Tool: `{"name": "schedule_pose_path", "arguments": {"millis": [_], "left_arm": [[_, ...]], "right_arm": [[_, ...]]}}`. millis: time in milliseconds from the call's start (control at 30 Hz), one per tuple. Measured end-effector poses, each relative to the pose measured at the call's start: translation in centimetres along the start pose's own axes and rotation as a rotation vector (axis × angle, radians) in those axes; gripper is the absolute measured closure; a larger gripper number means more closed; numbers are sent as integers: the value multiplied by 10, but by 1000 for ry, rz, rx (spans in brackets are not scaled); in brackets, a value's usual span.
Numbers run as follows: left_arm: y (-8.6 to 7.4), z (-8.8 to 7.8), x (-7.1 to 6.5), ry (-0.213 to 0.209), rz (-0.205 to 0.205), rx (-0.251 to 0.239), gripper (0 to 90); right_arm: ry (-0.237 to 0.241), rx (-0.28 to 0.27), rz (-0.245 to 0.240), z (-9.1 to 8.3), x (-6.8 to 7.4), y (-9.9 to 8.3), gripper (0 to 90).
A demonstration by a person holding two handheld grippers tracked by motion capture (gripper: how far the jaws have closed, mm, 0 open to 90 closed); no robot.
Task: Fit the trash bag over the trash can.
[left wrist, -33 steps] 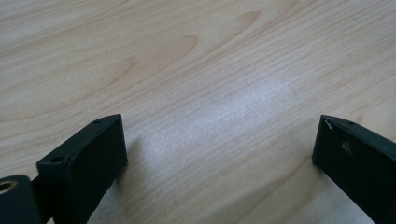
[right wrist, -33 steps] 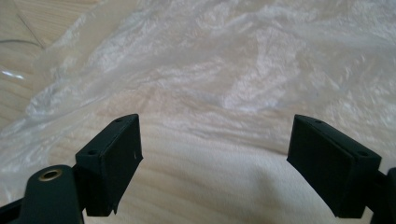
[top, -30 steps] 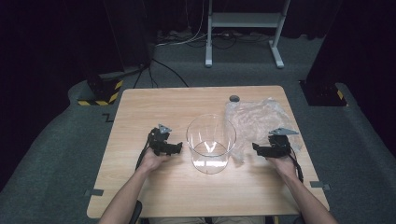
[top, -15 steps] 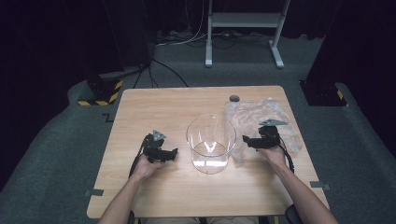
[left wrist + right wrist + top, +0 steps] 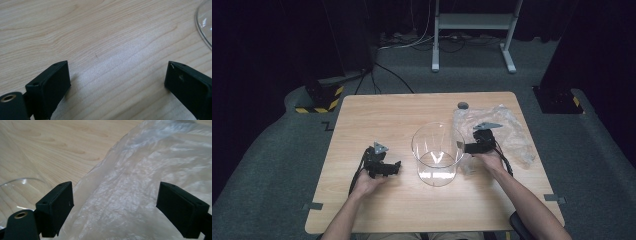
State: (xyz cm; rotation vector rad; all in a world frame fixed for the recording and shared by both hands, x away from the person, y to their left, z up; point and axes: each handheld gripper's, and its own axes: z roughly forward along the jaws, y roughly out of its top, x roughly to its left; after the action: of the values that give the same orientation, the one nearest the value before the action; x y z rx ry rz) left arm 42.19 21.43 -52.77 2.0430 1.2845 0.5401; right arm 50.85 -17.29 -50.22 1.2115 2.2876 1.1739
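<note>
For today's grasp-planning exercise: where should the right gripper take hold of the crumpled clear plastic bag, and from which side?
Probably the bag's near left edge, beside the clear container. The plastic bag lies flat and crumpled on the table, so a raised fold suits a pinch. The right gripper is already open over it; come down from above and close across a ridge.

Light wooden table (image 5: 377,115) on grey carpet (image 5: 272,165), black curtains (image 5: 262,40), white metal stand (image 5: 472,22) behind.
</note>
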Motion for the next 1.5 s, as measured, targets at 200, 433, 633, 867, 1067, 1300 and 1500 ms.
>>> {"name": "schedule_pose_path", "arguments": {"millis": [200, 433, 633, 867, 1067, 1300, 1500], "left_arm": [[-6, -6, 2, -5, 6, -3, 71], [-9, -9, 3, -7, 7, -3, 75], [-10, -10, 3, -7, 5, -3, 76], [-10, -10, 2, 0, -1, -4, 72], [-11, -11, 0, 19, -21, -1, 66], [-11, -11, -1, 33, -40, 3, 55], [-9, -8, -2, 45, -43, 13, 23]], "right_arm": [[-15, 21, -5, 14, 2, 5, 166], [-44, 97, -44, 33, 4, 3, 210], [-92, 90, -74, 33, 7, 1, 314], [-76, 63, -96, 30, 10, -1, 591], [-76, 64, -105, 28, 6, -1, 789], [-72, 96, -110, 25, 6, 1, 865], [-62, 88, -83, 18, 1, 4, 883]]}}
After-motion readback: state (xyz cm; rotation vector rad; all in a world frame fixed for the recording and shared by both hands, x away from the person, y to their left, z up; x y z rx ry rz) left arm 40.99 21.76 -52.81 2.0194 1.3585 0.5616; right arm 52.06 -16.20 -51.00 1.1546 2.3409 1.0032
